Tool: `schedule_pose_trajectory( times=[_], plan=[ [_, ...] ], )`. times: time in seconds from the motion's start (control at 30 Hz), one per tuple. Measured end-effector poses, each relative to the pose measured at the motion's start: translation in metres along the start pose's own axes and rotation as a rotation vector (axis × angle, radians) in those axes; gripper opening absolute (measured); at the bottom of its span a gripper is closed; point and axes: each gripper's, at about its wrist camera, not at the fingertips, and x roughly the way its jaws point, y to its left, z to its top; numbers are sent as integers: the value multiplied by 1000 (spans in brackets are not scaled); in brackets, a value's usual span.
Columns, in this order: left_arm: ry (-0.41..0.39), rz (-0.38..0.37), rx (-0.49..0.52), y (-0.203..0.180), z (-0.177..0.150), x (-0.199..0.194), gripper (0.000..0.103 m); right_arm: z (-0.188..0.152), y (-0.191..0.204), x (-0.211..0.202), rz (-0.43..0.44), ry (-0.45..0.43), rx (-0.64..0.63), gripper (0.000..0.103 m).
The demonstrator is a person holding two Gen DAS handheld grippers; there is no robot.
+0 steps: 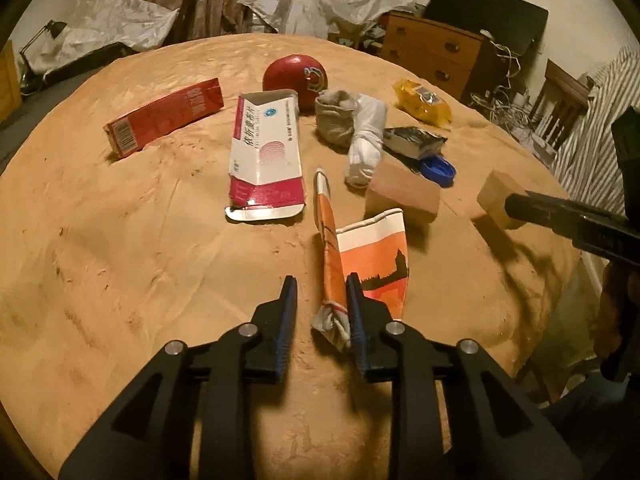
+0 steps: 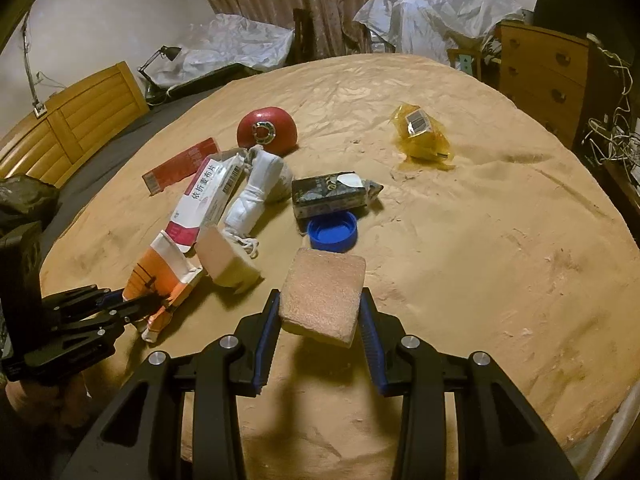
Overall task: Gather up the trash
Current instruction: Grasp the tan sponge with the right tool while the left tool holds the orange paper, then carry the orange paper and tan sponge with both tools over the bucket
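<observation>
- Right hand-held gripper [image 2: 320, 312]: we have its jaws closed on a tan sponge block [image 2: 323, 295], pads on both flanks; the block hangs clear of the table [image 2: 500, 260], its shadow below.
- Left hand-held gripper [image 1: 320, 300]: jaws narrow but not clamped. The crumpled orange paper wrapper [image 1: 370, 258] lies on the table, its twisted end against the right finger [image 1: 356, 312]; the left finger stands apart.
- To do well: we judge the left should centre over the twist, then close fully before lifting.
- Pose: both grippers pitch downward toward the table.
- Remaining litter: a second sponge [image 2: 226, 260], blue cap [image 2: 333, 231], white-and-pink carton [image 1: 266, 148], yellow wrapper [image 2: 422, 136].
</observation>
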Motion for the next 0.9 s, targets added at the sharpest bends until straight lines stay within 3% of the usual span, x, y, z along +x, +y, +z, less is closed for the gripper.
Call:
schedule_pose_trajectory(
  times=[0.07, 0.3, 0.47, 0.9],
  plan=[
    [-14, 19, 0, -3, 1, -3, 10, 0, 2, -3, 0, -9, -3, 40],
    [-96, 69, 30, -22, 6, -28, 10, -1, 15, -30, -7, -74, -33, 39],
    [-215, 168, 83, -51, 18, -68, 10, 0, 27, -64, -13, -147, -54, 39],
    [-490, 316, 63, -109, 23, -154, 10, -9, 67, -178, -85, -441, -102, 39]
  ],
)
